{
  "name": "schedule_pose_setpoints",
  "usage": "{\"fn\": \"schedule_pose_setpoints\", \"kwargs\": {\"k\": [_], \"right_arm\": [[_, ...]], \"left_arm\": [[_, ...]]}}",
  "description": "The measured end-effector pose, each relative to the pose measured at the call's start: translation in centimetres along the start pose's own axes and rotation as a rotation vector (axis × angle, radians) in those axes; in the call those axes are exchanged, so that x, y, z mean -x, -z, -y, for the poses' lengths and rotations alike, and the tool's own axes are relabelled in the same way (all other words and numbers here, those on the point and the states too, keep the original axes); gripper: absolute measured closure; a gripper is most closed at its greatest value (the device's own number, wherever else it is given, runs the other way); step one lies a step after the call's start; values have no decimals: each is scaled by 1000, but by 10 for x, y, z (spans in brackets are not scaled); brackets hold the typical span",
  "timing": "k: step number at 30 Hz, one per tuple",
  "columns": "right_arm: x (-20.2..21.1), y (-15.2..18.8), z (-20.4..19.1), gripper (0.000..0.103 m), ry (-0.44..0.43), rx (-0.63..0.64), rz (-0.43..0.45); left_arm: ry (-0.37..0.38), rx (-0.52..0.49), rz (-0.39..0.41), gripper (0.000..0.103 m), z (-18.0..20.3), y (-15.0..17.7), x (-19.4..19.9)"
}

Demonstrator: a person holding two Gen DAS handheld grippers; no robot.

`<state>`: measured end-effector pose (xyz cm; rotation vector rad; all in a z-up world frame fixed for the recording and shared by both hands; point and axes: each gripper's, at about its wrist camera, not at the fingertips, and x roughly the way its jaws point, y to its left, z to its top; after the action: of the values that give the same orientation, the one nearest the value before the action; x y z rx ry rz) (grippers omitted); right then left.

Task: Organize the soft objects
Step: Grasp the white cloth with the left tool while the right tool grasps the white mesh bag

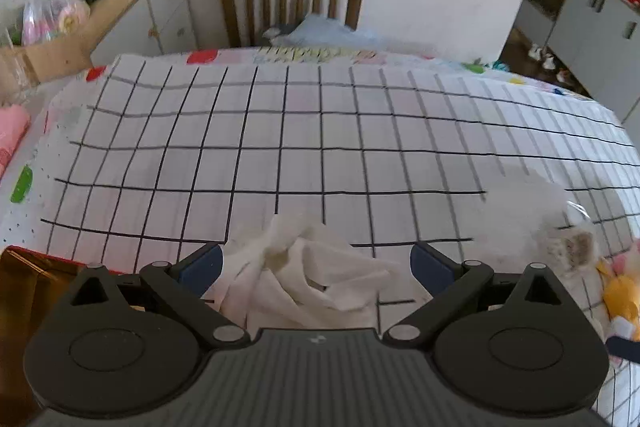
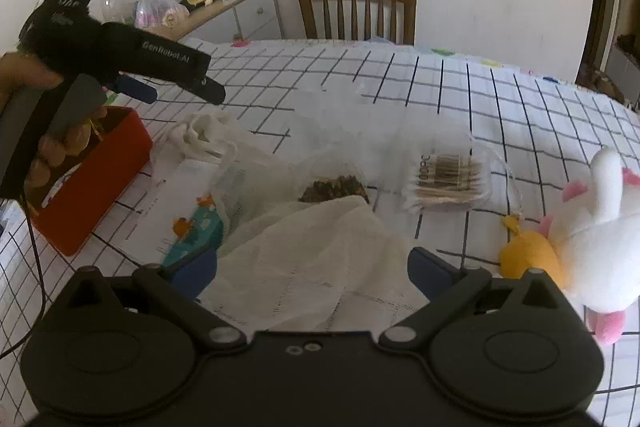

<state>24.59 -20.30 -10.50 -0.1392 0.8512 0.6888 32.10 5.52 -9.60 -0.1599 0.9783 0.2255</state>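
Note:
A crumpled white cloth (image 1: 308, 275) lies on the checked tablecloth (image 1: 280, 131), right below my open left gripper (image 1: 316, 261); it also shows in the right wrist view (image 2: 204, 135). My left gripper (image 2: 176, 87) hovers above it there, held by a hand. A larger white gauze cloth (image 2: 316, 259) lies between the spread fingers of my open right gripper (image 2: 312, 269). A white plush toy with pink ears (image 2: 600, 227) and a yellow plush (image 2: 528, 255) lie at the right.
A red box (image 2: 100, 183) stands at the left. A clear pack of cotton swabs (image 2: 448, 179), a teal printed pouch (image 2: 192, 235) and a clear bag with brown contents (image 2: 332, 187) lie mid-table. A wooden chair (image 2: 356, 11) stands behind the table, a cluttered sideboard (image 2: 224, 7) at the back left.

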Motion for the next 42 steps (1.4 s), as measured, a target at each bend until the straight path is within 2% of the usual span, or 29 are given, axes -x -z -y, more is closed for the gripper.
{"fn": "schedule_pose_setpoints", "kwargs": {"k": [8,19,21,23,25,26,30,32,38,39,41,42], "right_arm": [[-14,-2,4,1,-9,-15,-21],[-36,-1,3,1,-6,-23,-65],[-39,0,3,3,-4,-32,-72],[-41,1,4,4,1,-38,-74],[-42,1,3,6,6,-33,-72],[-42,1,3,8,11,-28,-72],[-42,1,-1,20,47,3,-69],[-41,1,-2,26,65,14,-66],[-41,5,-7,53,139,64,-55],[-41,5,-7,67,141,63,-51],[-39,4,-5,84,148,54,-48],[-37,4,-4,89,142,42,-45]], "left_arm": [[-55,37,-74,2,-12,-9,-36],[-44,6,-118,3,-7,-7,-62],[-44,-3,-115,6,-5,-6,-63],[-41,-12,-116,17,-4,-4,-63],[-40,-12,-108,20,-2,-3,-62],[-41,-15,-102,24,-1,-2,-61],[-45,-31,-79,46,4,-1,-55],[-47,-37,-72,64,5,-1,-52],[-56,-75,-43,88,11,6,-42],[-49,-69,-38,89,12,7,-39],[-37,-57,-24,91,10,9,-33],[-31,-54,-17,91,10,9,-29]]}}
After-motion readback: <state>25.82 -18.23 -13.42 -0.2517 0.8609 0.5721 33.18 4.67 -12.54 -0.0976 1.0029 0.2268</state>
